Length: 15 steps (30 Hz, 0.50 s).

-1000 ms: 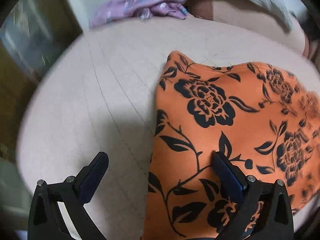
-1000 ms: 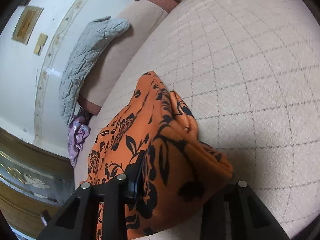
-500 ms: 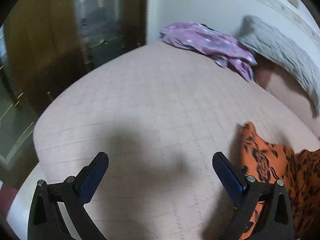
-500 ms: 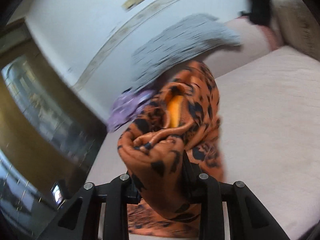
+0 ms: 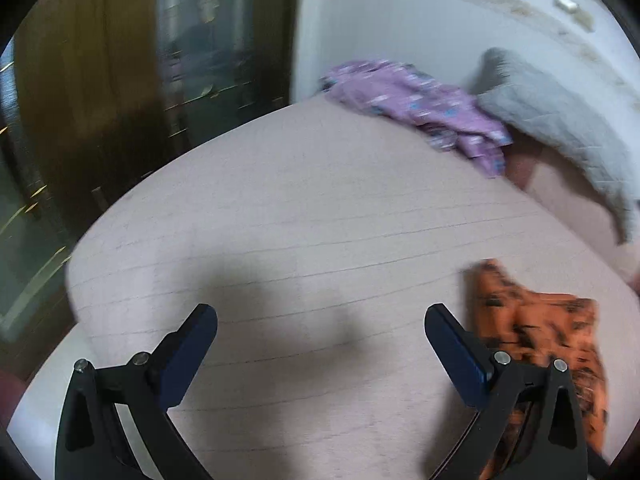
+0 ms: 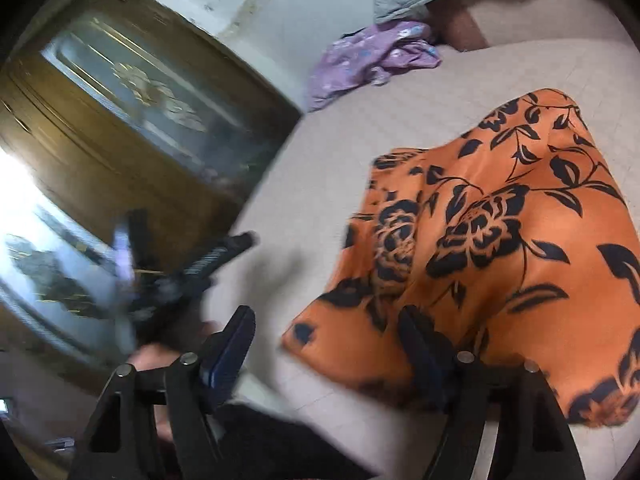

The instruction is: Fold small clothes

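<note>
An orange garment with black flowers (image 6: 500, 232) lies on the pale quilted bed (image 6: 332, 140), filling the right of the right wrist view. It also shows at the lower right of the left wrist view (image 5: 536, 332). My right gripper (image 6: 326, 344) is open, with the garment's near edge by its right finger and nothing between the fingers. My left gripper (image 5: 320, 336) is open and empty over bare bed (image 5: 300, 208), left of the garment. The left gripper also shows, blurred, at the left of the right wrist view (image 6: 192, 272).
A purple patterned garment (image 5: 416, 104) lies crumpled at the bed's far end beside a grey quilted pillow (image 5: 560, 128). A dark wooden cabinet with glass doors (image 5: 120, 92) stands past the bed's left edge. A white wall is behind.
My right gripper was shut on the lifted orange garment; it has let go and the garment lies on the bed. My left gripper moved left off the garment and stays open.
</note>
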Motion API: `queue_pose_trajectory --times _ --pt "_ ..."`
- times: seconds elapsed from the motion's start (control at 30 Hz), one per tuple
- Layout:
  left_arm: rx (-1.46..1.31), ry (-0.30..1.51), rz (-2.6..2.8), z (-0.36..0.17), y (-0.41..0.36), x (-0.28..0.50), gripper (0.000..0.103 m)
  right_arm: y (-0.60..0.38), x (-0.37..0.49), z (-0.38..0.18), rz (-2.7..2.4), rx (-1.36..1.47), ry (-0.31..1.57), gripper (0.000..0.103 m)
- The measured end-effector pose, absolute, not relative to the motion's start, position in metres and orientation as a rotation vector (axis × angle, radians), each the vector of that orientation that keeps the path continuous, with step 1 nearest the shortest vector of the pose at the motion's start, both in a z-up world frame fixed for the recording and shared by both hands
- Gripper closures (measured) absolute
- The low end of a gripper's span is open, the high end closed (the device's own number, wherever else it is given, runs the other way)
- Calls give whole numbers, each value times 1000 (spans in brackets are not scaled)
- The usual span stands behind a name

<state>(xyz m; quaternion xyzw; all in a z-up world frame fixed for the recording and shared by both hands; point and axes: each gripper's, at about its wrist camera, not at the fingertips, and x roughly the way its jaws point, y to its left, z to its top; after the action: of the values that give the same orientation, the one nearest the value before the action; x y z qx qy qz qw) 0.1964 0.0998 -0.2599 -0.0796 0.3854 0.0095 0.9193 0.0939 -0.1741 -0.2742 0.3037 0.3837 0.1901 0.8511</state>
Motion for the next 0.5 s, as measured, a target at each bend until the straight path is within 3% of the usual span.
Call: queue_pose_trajectory --times 0.13,0.27,0.43,0.5 --pt "-151 686 -241 -241 65 175 0 -226 62 -256 291 641 661 29" --pt "-87 693 -452 -241 23 156 0 -272 47 -263 107 638 634 64" --pt "283 820 -308 -282 -31 161 0 -275 51 -309 62 614 795 64" --pt "292 914 -250 -300 -26 176 0 -265 43 -320 50 565 762 64"
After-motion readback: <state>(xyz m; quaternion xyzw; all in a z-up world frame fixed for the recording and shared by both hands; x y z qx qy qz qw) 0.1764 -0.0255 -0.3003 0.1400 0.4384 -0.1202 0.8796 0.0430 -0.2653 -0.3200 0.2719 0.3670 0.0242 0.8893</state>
